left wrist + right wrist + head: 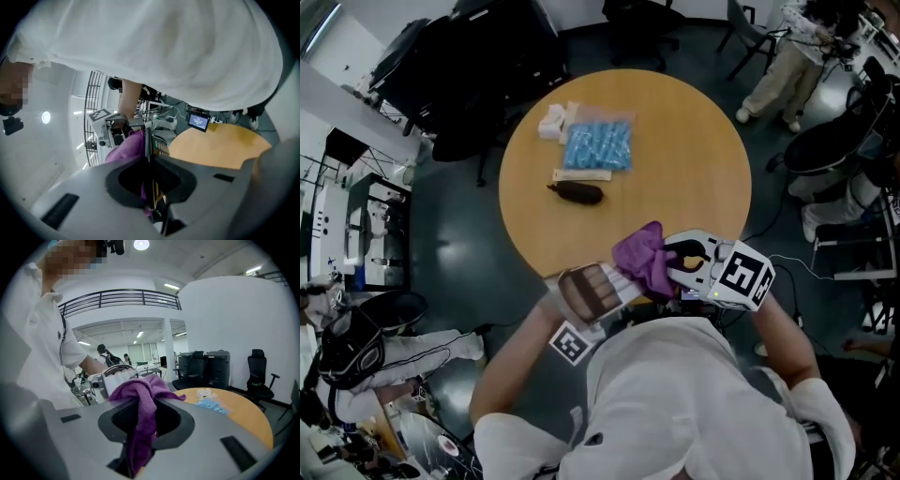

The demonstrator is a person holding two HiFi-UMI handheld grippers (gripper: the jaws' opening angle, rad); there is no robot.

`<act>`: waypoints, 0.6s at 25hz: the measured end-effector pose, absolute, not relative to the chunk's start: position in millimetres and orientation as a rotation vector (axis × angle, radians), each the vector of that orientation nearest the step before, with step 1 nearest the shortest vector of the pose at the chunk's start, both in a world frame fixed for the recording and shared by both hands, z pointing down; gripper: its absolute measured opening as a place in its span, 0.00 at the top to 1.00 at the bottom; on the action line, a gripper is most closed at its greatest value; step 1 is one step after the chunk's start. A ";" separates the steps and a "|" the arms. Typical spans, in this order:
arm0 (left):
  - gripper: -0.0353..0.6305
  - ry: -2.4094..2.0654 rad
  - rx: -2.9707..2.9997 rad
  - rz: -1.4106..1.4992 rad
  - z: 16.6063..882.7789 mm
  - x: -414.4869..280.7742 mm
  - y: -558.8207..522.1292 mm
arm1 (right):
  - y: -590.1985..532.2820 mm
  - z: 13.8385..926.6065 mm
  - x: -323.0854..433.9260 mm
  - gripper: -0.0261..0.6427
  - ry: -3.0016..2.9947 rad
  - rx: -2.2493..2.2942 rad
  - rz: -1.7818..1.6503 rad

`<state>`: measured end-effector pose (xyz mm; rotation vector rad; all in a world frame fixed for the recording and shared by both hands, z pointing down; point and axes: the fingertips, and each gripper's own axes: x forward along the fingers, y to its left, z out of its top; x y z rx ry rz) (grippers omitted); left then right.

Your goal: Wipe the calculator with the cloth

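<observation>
- your white shirt (pixel 675 403) fills the bottom of the head view; just beyond it, at the table (pixel 675 159) edge, your left gripper (pixel 586 319) holds up the calculator (pixel 589 291), with the purple cloth (pixel 642 255) against it.
- left gripper view: the jaws pinch the calculator (pixel 159 147) edge-on.
- right gripper view: your right gripper (pixel 143 404) is clamped on the cloth (pixel 140 427), which drapes between the jaws.

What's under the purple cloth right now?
The cloth, clamped in the right claw, lies over one end of the calculator, which the left claw grips. Most of the calculator's face shows; the end beneath the cloth is hidden.
</observation>
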<state>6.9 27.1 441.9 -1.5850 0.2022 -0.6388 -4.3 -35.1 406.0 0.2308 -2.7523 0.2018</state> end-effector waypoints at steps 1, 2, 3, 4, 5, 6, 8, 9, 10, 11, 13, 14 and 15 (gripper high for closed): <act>0.87 0.208 -1.599 -0.635 441.8 6.6 29.2 | -37.2 407.5 -2.1 0.83 -2.754 0.247 0.213; 0.87 0.214 -1.611 -0.630 441.2 6.6 31.5 | -39.2 409.3 0.5 0.83 -2.753 0.263 0.225; 0.87 0.220 -1.620 -0.624 440.3 6.7 33.9 | -41.2 411.6 3.3 0.83 -2.750 0.278 0.239; 0.87 0.225 -1.624 -0.619 439.1 6.9 36.1 | -43.0 414.1 6.0 0.83 -2.746 0.291 0.251; 0.87 0.229 -1.625 -0.615 437.8 7.3 38.0 | -44.5 416.8 8.3 0.83 -2.740 0.299 0.261; 0.87 0.231 -1.625 -0.611 436.4 7.6 39.7 | -45.6 419.5 10.3 0.83 -2.734 0.305 0.271; 0.87 0.229 -1.630 -0.606 434.5 7.8 43.1 | -46.7 424.4 13.1 0.83 -2.724 0.310 0.293; 0.87 0.229 -1.634 -0.604 433.6 7.7 44.9 | -47.1 426.9 14.1 0.83 -2.720 0.313 0.302; 0.87 0.231 -1.640 -0.601 432.5 7.5 46.4 | -47.5 429.6 15.0 0.83 -2.715 0.316 0.308; 0.87 0.236 -1.645 -0.597 431.4 7.1 47.7 | -47.9 432.6 15.9 0.83 -2.709 0.321 0.312; 0.87 0.252 -1.657 -0.591 429.3 6.0 49.0 | -49.1 439.5 17.7 0.83 -2.698 0.334 0.322; 0.87 0.259 -1.661 -0.591 428.7 5.2 49.0 | -49.8 443.1 18.5 0.83 -2.694 0.339 0.331; 0.87 0.264 -1.664 -0.593 428.7 4.4 48.8 | -50.7 446.6 19.2 0.83 -2.691 0.345 0.342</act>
